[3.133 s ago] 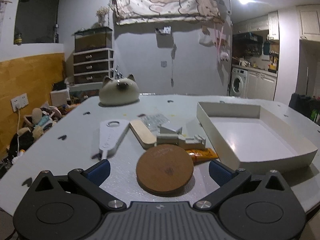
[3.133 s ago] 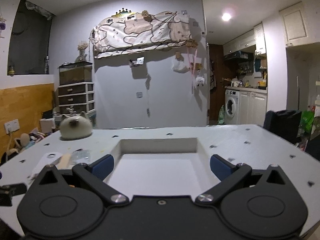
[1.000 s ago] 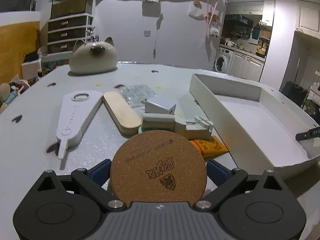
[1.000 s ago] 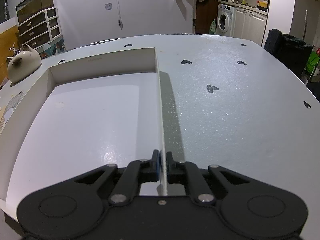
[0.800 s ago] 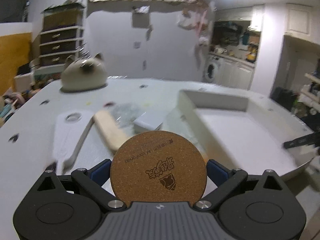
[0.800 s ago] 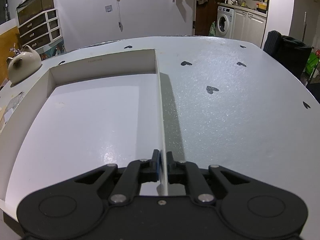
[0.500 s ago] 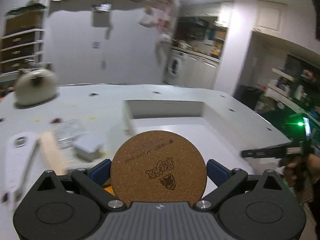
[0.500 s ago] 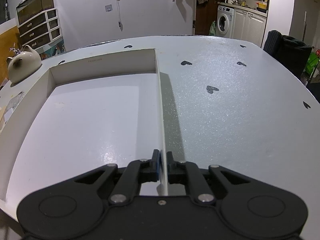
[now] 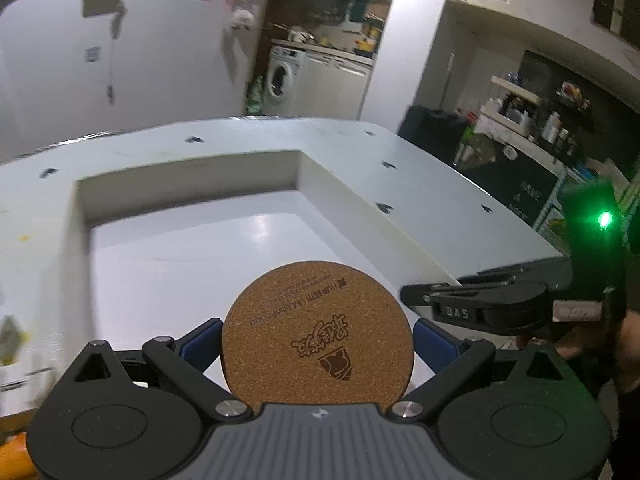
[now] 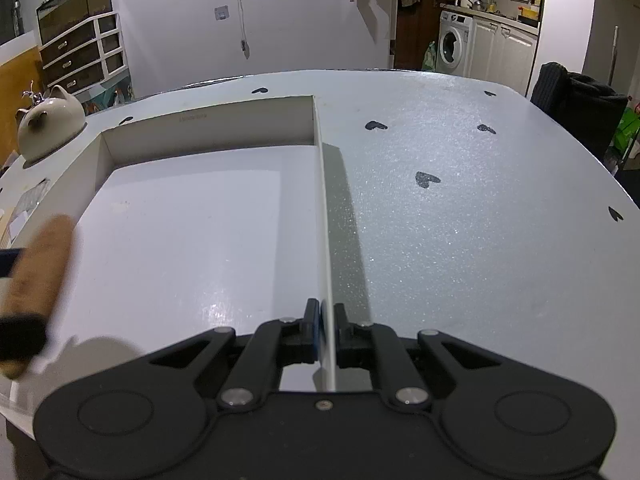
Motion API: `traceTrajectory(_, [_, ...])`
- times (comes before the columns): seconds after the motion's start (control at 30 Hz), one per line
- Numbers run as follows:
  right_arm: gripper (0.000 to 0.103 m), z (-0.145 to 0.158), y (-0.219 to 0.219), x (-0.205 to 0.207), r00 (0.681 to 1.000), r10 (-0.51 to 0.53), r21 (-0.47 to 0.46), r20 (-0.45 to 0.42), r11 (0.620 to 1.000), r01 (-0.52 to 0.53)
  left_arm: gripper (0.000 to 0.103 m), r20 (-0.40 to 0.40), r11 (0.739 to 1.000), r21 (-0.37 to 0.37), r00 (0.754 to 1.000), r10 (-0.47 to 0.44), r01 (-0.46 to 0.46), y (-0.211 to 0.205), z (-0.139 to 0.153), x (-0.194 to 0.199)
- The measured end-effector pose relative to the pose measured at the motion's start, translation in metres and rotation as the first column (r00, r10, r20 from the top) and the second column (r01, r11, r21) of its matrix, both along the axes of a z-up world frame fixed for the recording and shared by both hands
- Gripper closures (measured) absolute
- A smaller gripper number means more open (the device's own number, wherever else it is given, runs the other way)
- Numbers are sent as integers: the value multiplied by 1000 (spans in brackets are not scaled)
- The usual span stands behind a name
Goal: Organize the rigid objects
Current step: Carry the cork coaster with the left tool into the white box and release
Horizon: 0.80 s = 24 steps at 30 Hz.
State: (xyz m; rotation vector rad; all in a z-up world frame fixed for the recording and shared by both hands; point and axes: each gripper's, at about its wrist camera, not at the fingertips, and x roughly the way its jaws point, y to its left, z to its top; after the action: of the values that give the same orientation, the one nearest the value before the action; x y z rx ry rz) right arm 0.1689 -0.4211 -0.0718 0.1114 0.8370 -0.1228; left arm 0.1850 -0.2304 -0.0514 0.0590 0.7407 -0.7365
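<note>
A: Nearest the left wrist camera, what does the left gripper (image 9: 318, 342) have?

B: Its blue fingers (image 9: 200, 340) are clenched on the edges of a round cork coaster (image 9: 318, 330), printed face up. The coaster hangs over the near part of the white tray (image 9: 192, 200), above its bare floor and not touching it.

A: And the right gripper (image 10: 325, 326)?

B: Its fingers are pinched tight on the thin right wall of the tray, near the tray's front corner. The wall runs straight away from the grip. From the left wrist view, that gripper shows at the right, with a green light above it and part of a hand (image 9: 576, 340) behind it.

A: Does the coaster show from the right side too?

B: Yes, as a blurred brown shape at the left edge, over the tray's near left side.

A: Beyond the tray?

B: The grey tabletop (image 10: 460, 200) with small black heart marks. At its far left sits a cream cat-shaped ceramic piece (image 10: 50, 128), well apart from the tray. Past the tabletop, a drawer unit (image 10: 82, 60) stands by the wall, and a washing machine (image 10: 456, 46) in the back room.
</note>
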Motion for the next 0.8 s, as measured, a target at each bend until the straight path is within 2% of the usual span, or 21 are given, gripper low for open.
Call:
traceTrajectory(0.17, [96, 2, -4, 5, 1000, 16, 19, -25, 1000, -16, 4, -25, 999, 16, 999, -33, 34, -24, -16, 3])
traceTrajectory(0.37, [97, 0, -5, 3, 1000, 23, 23, -19, 999, -22, 4, -33, 999, 21, 999, -37, 38, -36, -18, 4])
traceTrajectory(0.47, [97, 1, -6, 3, 1000, 22, 25, -19, 999, -22, 0, -43, 999, 27, 998, -37, 38, -36, -16, 4])
traceTrajectory(0.8, [97, 1, -5, 3, 1000, 20, 25, -20, 999, -20, 0, -16, 997, 63, 999, -45, 46, -29, -10, -8])
